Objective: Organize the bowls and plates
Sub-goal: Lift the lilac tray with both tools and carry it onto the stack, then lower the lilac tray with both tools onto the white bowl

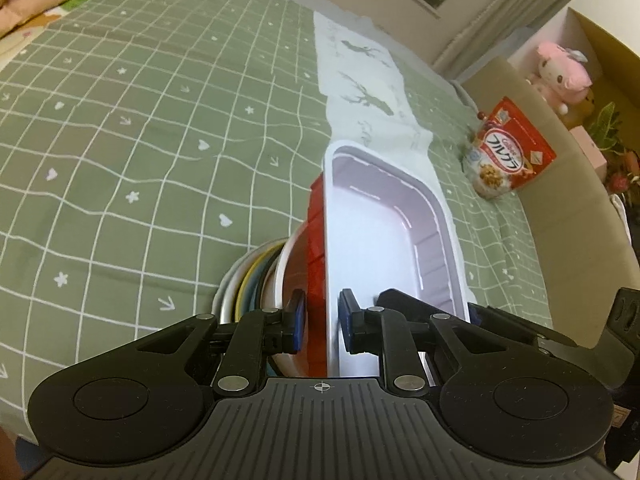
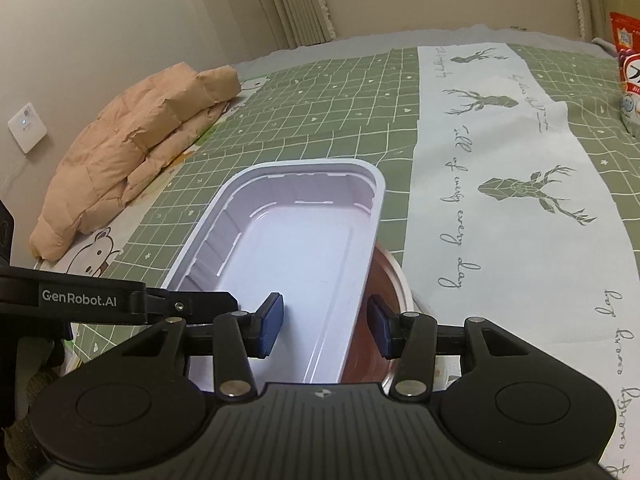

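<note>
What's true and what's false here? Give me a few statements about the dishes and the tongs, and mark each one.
1. The white tray sits in a red container. True.
2. The left tongs grip the white tray's wall and the red container's together. True.
3. The cereal bag lies inside the white tray. False: it stands on the green checked cloth, off to the side, and the tray holds nothing.
4. The right tongs are clamped on a plate. False: they are open and straddle the tray's side wall, with gaps showing.
5. The white runner is printed with flowers. False: it shows deer and handwriting.
</note>
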The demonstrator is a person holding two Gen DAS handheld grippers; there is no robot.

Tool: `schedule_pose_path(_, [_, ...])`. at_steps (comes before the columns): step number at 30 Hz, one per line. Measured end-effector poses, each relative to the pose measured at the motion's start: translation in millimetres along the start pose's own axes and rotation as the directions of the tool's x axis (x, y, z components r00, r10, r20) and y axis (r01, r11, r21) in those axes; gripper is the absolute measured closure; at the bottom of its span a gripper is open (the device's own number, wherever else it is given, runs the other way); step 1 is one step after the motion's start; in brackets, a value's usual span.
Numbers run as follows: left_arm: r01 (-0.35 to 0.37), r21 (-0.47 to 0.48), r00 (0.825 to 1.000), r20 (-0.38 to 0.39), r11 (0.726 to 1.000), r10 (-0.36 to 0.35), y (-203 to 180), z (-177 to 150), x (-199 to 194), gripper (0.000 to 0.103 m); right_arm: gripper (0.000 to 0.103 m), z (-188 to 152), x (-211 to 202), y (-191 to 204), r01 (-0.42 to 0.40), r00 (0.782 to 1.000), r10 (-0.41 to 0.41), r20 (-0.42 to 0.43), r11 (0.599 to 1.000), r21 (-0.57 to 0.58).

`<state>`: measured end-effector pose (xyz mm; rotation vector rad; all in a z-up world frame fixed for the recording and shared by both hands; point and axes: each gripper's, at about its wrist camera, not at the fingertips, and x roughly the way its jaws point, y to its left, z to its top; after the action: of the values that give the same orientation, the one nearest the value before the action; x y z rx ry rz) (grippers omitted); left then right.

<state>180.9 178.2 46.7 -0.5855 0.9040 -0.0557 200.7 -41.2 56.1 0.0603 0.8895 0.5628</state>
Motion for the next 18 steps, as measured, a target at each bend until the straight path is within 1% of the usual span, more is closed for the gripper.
schedule_pose_path(3, [-0.009, 0.009, 0.999, 0.033, 1.0, 0.009, -1, 1, -8, 0.082, 0.056, 1, -4, -2, 0.006, 1.0, -0.006, 0.012, 1.0, 0.001])
schedule_pose_path(7, [0.005, -0.005, 0.998, 0.055, 1.0, -0.005, 1, 2, -17, 0.082, 0.056, 1, -9, -4, 0.004, 1.0, -0.005, 0.024, 1.0, 0.009])
schedule_pose_path(12, [0.045, -0.002, 0.998, 0.044, 0.999, -0.045, -2, 0, -23, 0.082, 0.056, 1, -14, 0, -0.015, 0.999, 0.015, 0.031, 1.0, 0.002])
schedule_pose_path(15, [0.039, 0.025, 0.998, 0.05, 0.999, -0.04, -9, -2, -26, 0.082, 0.055, 1, -19, 5, -0.004, 0.999, 0.005, 0.045, 1.0, -0.014])
schedule_pose_path(18, [0.037, 0.027, 0.998, 0.048, 0.999, -0.039, -10, -3, -26, 0.082, 0.055, 1, -22, 4, -0.009, 0.999, 0.009, 0.048, 1.0, -0.015])
